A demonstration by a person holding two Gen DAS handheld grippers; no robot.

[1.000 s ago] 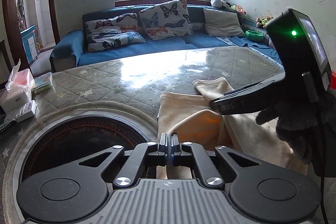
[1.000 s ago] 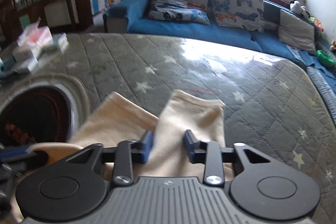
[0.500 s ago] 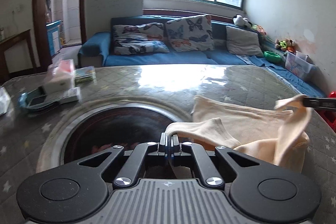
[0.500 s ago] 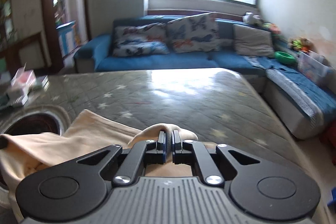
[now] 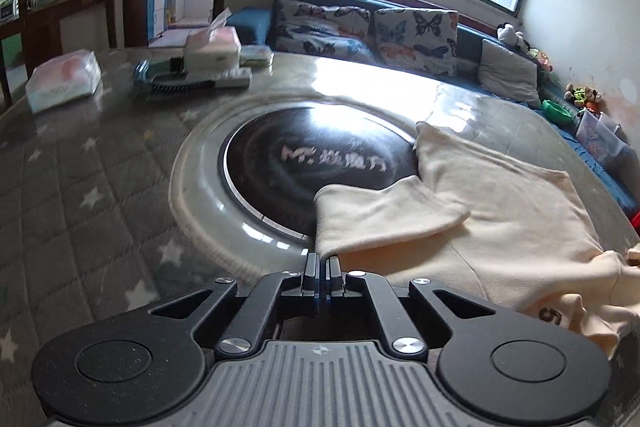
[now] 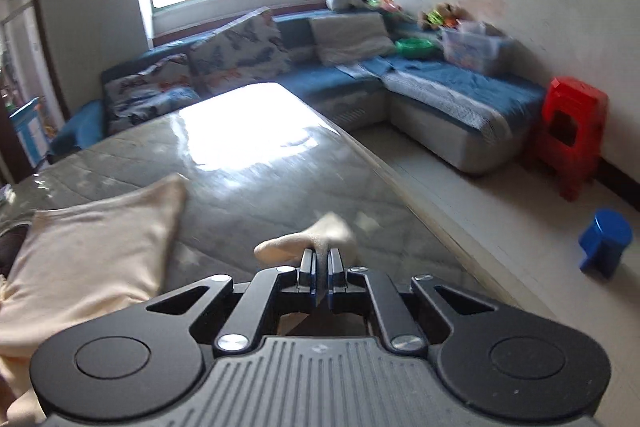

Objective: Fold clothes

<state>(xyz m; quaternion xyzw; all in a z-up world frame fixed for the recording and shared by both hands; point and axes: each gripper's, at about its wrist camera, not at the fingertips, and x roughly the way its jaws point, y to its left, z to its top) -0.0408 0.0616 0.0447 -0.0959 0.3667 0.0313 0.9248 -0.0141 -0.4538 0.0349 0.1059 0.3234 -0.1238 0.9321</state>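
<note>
A cream garment [image 5: 516,215] lies spread on the grey quilted table [image 5: 92,163], partly over the round black hotplate [image 5: 304,163]. My left gripper [image 5: 321,259] is shut on a corner of the garment's near sleeve [image 5: 376,215], low over the table. My right gripper [image 6: 321,255] is shut on another cream end of the garment [image 6: 316,235], near the table's right edge. The rest of the garment [image 6: 92,247] lies to its left in the right wrist view.
Tissue boxes [image 5: 64,79], a remote and small boxes [image 5: 192,75] sit at the table's far left. A blue sofa with butterfly pillows [image 5: 368,27] is behind. Right of the table are floor, a red stool [image 6: 572,135] and a blue stool [image 6: 604,243].
The right gripper closed on a garment end. Both grippers then pulled apart, left going left and right going right, spreading the garment flat on the table.
</note>
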